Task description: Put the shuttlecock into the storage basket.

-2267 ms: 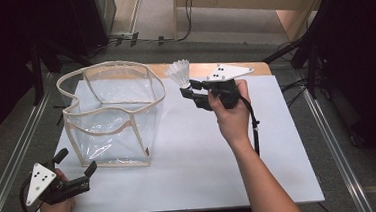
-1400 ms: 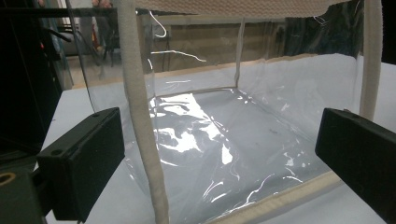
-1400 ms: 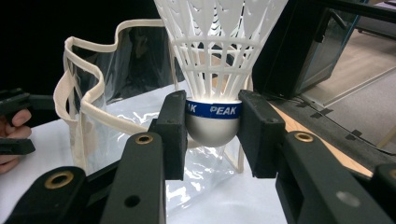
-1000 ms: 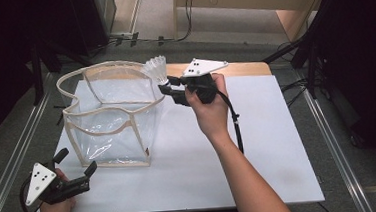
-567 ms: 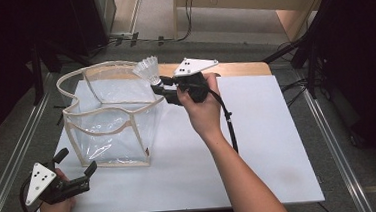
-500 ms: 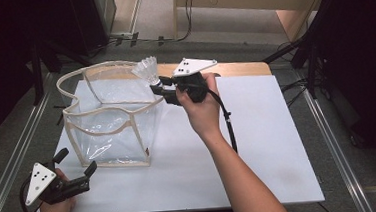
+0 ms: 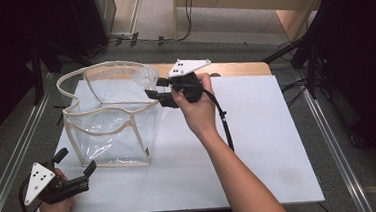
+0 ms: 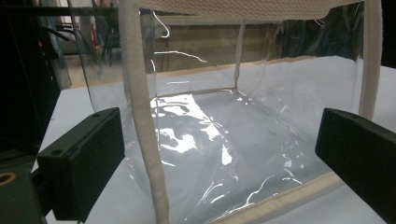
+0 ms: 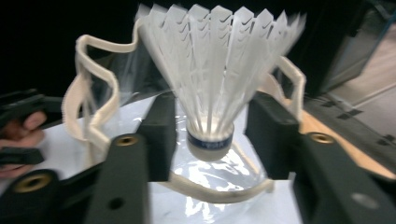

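Wearing no sleeves, forearms bare. Gripping matte black plastic two-jaw left gripper (image 7: 75, 169) and right gripper (image 7: 155, 88), each carrying grey triangular dotted plate, brass-ringed screw holes, trailing black cable.

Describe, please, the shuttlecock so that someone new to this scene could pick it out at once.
Start at the white table and find the clear bag with cream edging on its left half. Above the bag's far right corner, between the jaws of the right gripper, is the shuttlecock: the only white feathered thing, with a rounded base.

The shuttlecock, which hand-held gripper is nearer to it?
Right. The right hand-held gripper has the shuttlecock between its jaws; the left hand-held gripper sits at the table's near-left corner.
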`<state>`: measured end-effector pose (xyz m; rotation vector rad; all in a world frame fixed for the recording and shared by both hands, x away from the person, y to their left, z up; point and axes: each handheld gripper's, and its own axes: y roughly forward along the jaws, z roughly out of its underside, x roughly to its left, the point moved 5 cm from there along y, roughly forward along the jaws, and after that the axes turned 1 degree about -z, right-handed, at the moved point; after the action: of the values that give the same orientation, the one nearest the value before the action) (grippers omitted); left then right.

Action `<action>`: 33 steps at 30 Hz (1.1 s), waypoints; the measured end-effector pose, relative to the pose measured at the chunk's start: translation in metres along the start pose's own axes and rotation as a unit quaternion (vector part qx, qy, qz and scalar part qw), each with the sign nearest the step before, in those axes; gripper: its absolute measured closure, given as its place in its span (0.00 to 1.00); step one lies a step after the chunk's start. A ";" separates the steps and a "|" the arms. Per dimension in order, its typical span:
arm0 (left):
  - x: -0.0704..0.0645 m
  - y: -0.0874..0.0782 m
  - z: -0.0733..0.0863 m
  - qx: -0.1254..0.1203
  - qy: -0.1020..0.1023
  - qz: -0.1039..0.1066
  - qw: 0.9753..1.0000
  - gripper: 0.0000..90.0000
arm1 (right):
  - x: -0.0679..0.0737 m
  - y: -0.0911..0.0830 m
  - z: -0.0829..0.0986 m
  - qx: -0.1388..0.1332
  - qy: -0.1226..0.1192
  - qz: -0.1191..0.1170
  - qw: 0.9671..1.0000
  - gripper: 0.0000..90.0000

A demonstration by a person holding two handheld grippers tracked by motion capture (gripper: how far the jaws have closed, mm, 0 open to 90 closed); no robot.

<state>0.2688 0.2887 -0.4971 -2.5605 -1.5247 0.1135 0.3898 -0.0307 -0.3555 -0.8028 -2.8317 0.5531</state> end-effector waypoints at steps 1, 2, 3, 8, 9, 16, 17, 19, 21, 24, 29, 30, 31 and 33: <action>0.000 0.000 0.000 0.000 0.000 0.000 1.000 0.02 | 0.000 0.000 0.000 0.002 -0.002 -0.003 1.000 0.42; 0.000 0.000 0.000 0.000 0.000 0.001 1.000 0.02 | 0.001 -0.001 0.000 0.003 -0.004 -0.005 1.000 0.37; 0.000 0.000 0.000 0.000 -0.001 0.001 1.000 0.02 | 0.001 -0.002 0.000 0.002 -0.006 -0.007 1.000 0.33; 0.000 0.000 0.000 0.000 -0.001 0.001 1.000 0.02 | 0.002 -0.009 -0.002 -0.008 -0.008 -0.015 1.000 0.18; 0.000 0.000 0.000 0.001 0.000 0.001 1.000 0.02 | 0.004 -0.010 -0.003 -0.008 -0.009 -0.015 1.000 0.16; -0.001 0.000 0.000 0.001 0.000 0.000 1.000 0.02 | 0.008 -0.016 -0.002 -0.004 -0.025 0.000 1.000 0.04; -0.001 0.000 0.000 0.001 0.000 0.000 1.000 0.02 | 0.008 -0.017 -0.001 -0.002 -0.026 0.003 1.000 0.00; -0.001 0.000 0.000 0.002 0.000 0.000 1.000 0.02 | 0.008 -0.020 0.001 0.001 -0.023 0.003 1.000 0.00; 0.000 0.000 0.000 0.001 -0.001 0.000 1.000 0.02 | 0.007 -0.023 0.002 0.000 -0.023 0.018 1.000 0.00; 0.000 0.000 0.000 0.002 -0.001 0.000 1.000 0.02 | 0.006 -0.027 0.003 -0.006 -0.023 0.024 0.999 0.00; -0.001 0.000 0.000 0.002 0.001 0.000 1.000 0.02 | 0.003 -0.037 0.008 -0.014 -0.019 0.033 0.999 0.00; -0.001 0.000 0.000 0.003 0.001 0.000 1.000 0.02 | 0.003 -0.039 0.009 -0.016 -0.019 0.036 0.999 0.00; -0.001 0.000 0.000 0.003 0.002 0.000 1.000 0.02 | 0.002 -0.042 0.011 -0.015 -0.019 0.037 0.999 0.00; -0.001 0.000 0.000 0.002 0.001 -0.001 1.000 0.02 | 0.001 -0.047 0.014 -0.019 -0.020 0.039 0.999 0.00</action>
<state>0.2687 0.2881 -0.4974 -2.5549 -1.5230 0.1134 0.3632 -0.0709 -0.3500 -0.9212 -2.8648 0.5333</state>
